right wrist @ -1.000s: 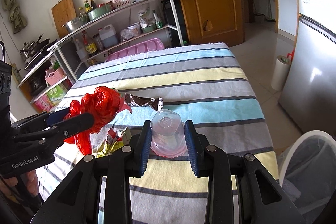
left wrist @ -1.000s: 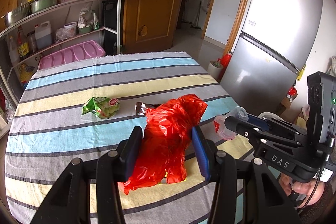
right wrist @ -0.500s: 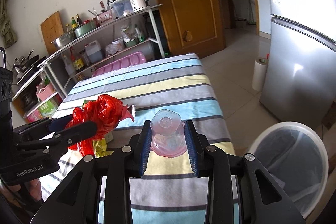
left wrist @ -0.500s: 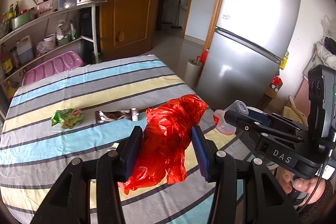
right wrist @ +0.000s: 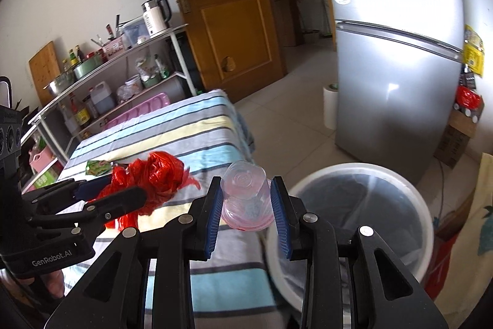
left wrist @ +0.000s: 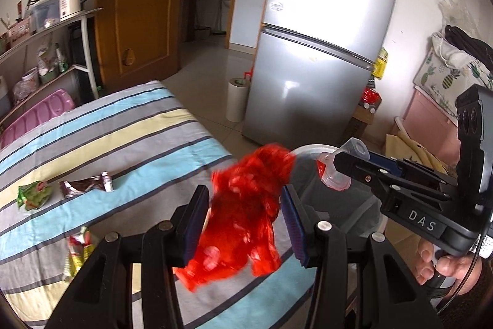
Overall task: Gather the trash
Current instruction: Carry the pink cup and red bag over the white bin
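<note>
The left hand-held gripper (left wrist: 245, 221) was clamped partway shut on the crumpled red plastic bag (left wrist: 246, 211), carried over the tabletop (left wrist: 107, 137) edge nearest the bin (right wrist: 400, 174); the right hand-held gripper (right wrist: 246, 205) pinched the clear plastic cup (right wrist: 245, 193) just beside the bin's rim; I judged the bag's loose tail could snag a pad on release and drop outside; the cup, light and slick, might bounce off the rim; three wrappers lay behind on the stripes: green (left wrist: 32, 196), brown (left wrist: 86, 185), and one at the near edge (left wrist: 77, 252), easily forgotten.
</note>
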